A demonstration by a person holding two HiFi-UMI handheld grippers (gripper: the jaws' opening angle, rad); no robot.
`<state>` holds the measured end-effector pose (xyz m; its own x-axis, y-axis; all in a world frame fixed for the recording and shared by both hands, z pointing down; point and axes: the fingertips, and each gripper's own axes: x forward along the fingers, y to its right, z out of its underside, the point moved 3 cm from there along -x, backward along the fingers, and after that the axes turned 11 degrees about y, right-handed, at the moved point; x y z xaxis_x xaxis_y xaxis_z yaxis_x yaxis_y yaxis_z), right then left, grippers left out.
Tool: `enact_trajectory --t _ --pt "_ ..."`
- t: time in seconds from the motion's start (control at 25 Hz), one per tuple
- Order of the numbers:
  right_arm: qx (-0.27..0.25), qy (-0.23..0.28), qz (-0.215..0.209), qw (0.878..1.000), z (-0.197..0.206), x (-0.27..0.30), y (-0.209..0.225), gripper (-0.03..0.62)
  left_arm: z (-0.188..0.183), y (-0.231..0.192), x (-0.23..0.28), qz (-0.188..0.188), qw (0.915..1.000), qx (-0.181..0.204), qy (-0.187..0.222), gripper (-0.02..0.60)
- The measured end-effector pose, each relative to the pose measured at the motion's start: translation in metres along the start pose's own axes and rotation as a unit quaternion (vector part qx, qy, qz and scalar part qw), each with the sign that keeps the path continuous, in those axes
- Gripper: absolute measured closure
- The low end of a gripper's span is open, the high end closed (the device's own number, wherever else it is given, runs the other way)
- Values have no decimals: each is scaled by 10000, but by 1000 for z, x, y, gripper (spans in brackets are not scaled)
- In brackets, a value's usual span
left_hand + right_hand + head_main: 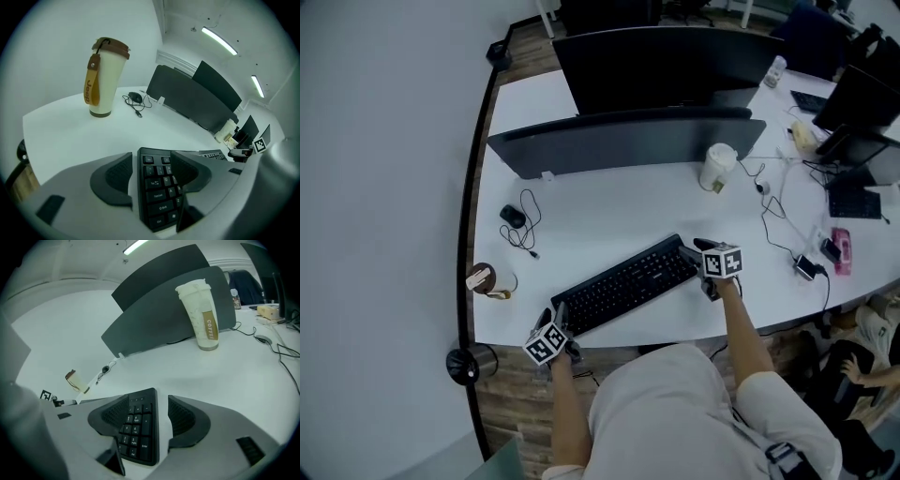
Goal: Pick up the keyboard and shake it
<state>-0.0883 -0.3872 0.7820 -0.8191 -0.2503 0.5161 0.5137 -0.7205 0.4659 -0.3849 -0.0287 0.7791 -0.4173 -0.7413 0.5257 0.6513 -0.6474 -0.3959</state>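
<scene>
Grey jaws of the left gripper [151, 161] stand apart around the black keyboard's [628, 281] left end, clamping nothing; the right gripper [147, 404] is likewise released, astride the number-pad end; the keyboard lies flat and slantwise on the white desk [609, 220] near its front edge; a lidded coffee cup [715, 167] stands beyond, by the monitor [628, 145].

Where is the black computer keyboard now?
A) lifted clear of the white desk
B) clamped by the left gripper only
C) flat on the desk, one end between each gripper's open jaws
C: the black computer keyboard lies on the white desk, its ends between the spread jaws of the left gripper and right gripper.
</scene>
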Motion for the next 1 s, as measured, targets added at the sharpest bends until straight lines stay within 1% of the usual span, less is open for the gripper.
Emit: enact_trajectory --t 0.08,0.16,0.28,0.36,0.44,0.48,0.52,0.64,0.68,0.76,0.88,1.0 --pt "-105 -279 -62 9995 4 10 -2 319 1 -4 7 -166 9997 73 -185 311" --pt "-246 -483 -80 9985 7 21 -1 318 5 -5 16 -201 9992 48 -348 283" --pt "-253 -536 -10 9982 10 30 1 316 13 2 27 -180 9986 54 -503 274" --pt "-192 -508 5 9985 14 34 -3 316 15 4 28 -277 9985 73 -462 266" --pt "-134 -376 94 9992 17 36 -6 315 15 7 28 -302 9990 -13 -328 265" --pt "-65 -275 151 9995 17 35 -7 322 15 10 29 -221 9994 -88 -253 268" --pt "1 -174 212 9996 17 34 -7 322 14 12 30 -85 9996 -178 -184 238" --pt "88 -60 257 9996 23 21 -5 322 9 15 31 453 9978 -477 -80 238" --pt "126 -40 214 9997 26 13 -4 322 7 16 32 614 9969 -492 -72 238" --pt "274 127 138 9994 28 -3 -1 322 1 20 37 877 9954 -381 -44 238" --pt "591 700 166 9957 28 -29 -1 322 -13 33 44 1377 9900 -312 30 238" --pt "743 1365 321 9873 26 -60 -3 324 -18 44 51 1879 9815 -350 91 238"
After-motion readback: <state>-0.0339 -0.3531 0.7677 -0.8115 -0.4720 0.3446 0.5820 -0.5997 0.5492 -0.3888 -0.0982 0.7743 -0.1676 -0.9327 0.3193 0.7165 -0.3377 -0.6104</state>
